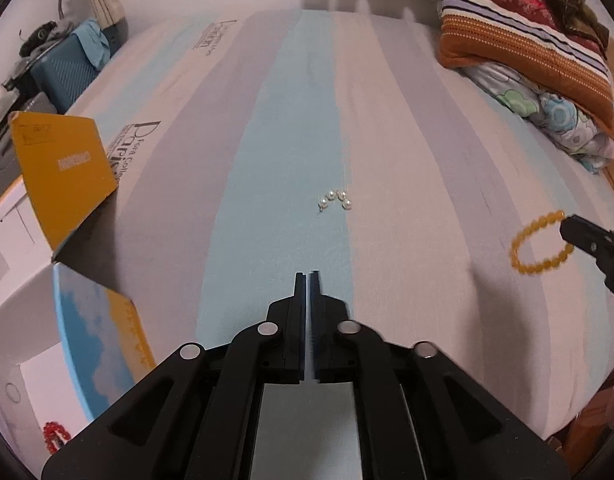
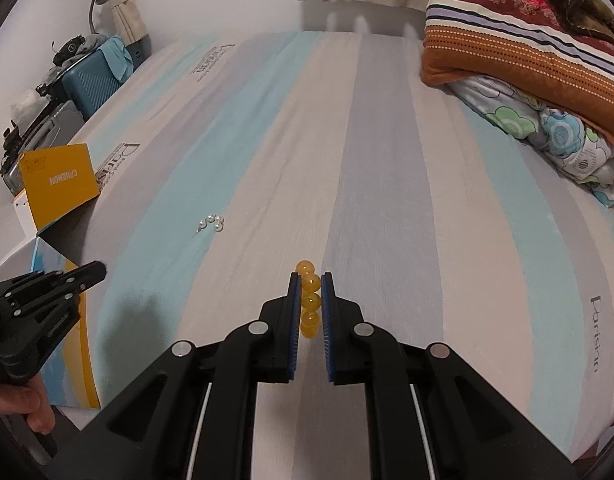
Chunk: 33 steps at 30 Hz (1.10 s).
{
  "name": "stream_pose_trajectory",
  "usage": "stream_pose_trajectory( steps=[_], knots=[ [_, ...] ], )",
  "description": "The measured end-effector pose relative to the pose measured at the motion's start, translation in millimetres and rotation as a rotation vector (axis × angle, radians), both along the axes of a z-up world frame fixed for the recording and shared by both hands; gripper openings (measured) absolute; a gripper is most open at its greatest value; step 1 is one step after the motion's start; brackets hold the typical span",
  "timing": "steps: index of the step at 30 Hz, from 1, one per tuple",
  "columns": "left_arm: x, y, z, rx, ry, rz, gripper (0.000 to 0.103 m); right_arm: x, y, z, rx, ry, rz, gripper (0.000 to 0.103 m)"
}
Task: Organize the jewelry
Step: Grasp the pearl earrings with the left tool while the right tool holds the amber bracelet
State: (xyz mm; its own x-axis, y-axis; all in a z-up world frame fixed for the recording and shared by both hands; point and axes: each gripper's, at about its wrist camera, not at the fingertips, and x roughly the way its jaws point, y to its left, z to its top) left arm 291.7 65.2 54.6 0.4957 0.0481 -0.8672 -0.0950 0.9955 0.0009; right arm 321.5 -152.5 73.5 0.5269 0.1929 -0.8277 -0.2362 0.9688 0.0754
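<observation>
The amber bead bracelet [image 2: 309, 300] is pinched between the blue pads of the right gripper [image 2: 311, 280] and hangs above the striped bed sheet [image 2: 387, 184]. A small group of pearls [image 1: 335, 200] lies on the sheet, well apart from it. The left gripper [image 1: 309, 280] has its jaws pressed together with nothing between them. At the left edge of the bed stands an open box with a yellow lid [image 1: 63, 172].

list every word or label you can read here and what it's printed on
"Parisian": on the striped bedsheet, at its right edge, and again, partly hidden, by the yellow box.
"CRNEMON", upside down, spelling uncertain: on the yellow box flap.
Small print under each sheet logo, the far logo on the sheet, and the stamp on the flap: too blurred to read.
</observation>
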Motion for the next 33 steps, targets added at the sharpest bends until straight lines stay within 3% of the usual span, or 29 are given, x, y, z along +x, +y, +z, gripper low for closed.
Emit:
stream_pose_trajectory(
  steps=[2,7,11,20,23,26,33],
  knots=[
    [7.2,1.6,-4.7,-0.023,-0.004,0.005,0.007,3.7,0.4,-3.6,-0.003,0.004,0.003,0.009],
    [37.5,-3.4,-29.2,-0.009,0.018,0.021,0.026,23.0,4.2,-16.6,-0.017,0.023,0.008,0.009],
    [62.1,-4.9,-46.6,-0.018,0.009,0.048,0.056,47.4,9.6,-29.2,-0.020,0.032,0.015,0.009],
    [113.2,-4.9,-82.3,0.029,0.030,0.075,0.064,90.6,17.7,-60.1,0.008,0.057,0.030,0.009],
    [120.4,-5.2,-88.4,0.003,0.033,0.074,0.064,96.9,18.6,-65.6,0.012,0.055,0.036,0.009],
    [125.8,-7.1,-95.6,0.033,0.035,0.071,0.064,101.3,17.9,-70.1,0.016,0.059,0.035,0.009],
    [137.6,-4.6,-103.8,0.022,0.050,0.074,0.062,104.0,14.3,-75.3,0.015,0.062,0.034,0.009]
  ],
)
